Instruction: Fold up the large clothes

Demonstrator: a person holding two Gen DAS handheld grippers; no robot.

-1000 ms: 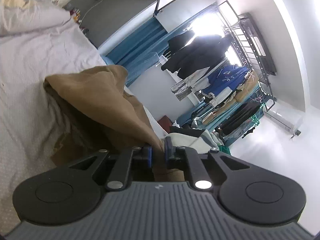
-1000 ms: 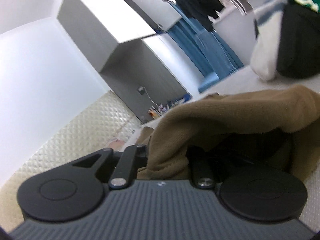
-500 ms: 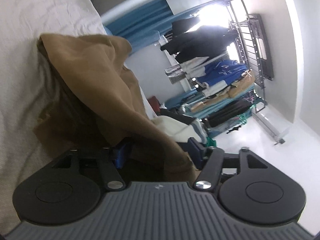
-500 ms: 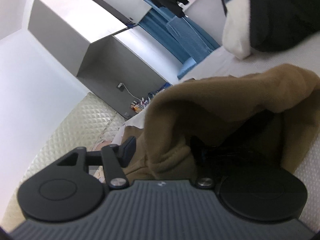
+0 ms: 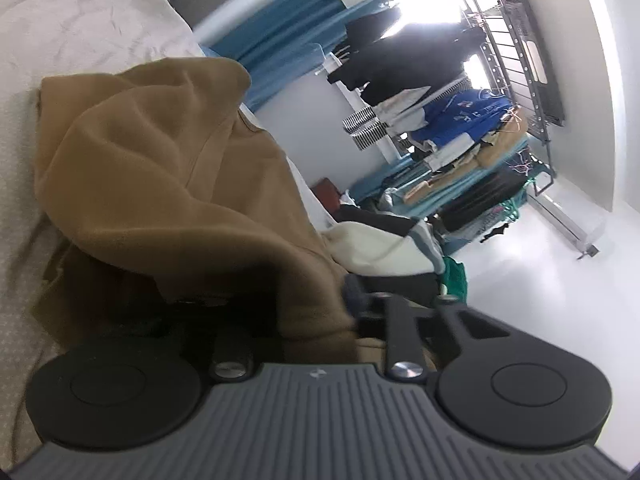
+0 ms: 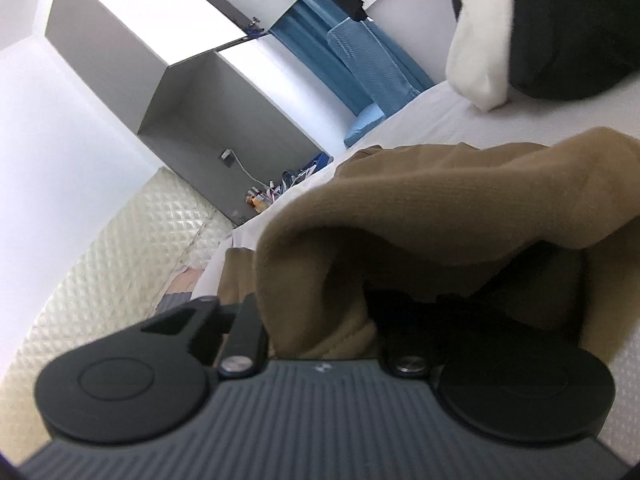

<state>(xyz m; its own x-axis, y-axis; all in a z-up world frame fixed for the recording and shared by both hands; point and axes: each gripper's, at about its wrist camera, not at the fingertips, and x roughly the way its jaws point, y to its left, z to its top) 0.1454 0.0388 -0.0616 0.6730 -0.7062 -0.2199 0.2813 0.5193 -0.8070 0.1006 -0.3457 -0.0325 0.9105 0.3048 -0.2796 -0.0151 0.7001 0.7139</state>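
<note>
A: Since the brown fleece garment is bunched in a heap on the bed, with one thick fold draped toward each camera, where does each hand have it?

B: The left gripper has just been closing its fingers, and a wad of the brown fleece sits between them, pinched. The right gripper has done the same; its fingers have just been closing on a rolled edge of the same garment, which fills the gap between them.

A: So both hold it. What makes this step go well, in your view?

B: I'd judge that the two grips should sit on matching points of one edge, so the cloth hangs straight once lifted. Right now the fleece sags in a deep hollow between the hands, so drawing them apart before laying it down should take out that slack.

A: Anything nearby to mind?

B: A white and black pile of clothes lies further along the bed, apart from the brown one, and a clothes rack stands beyond the bed's edge. Keeping the fold on the bare sheet, clear of that pile, seems wise.
</note>
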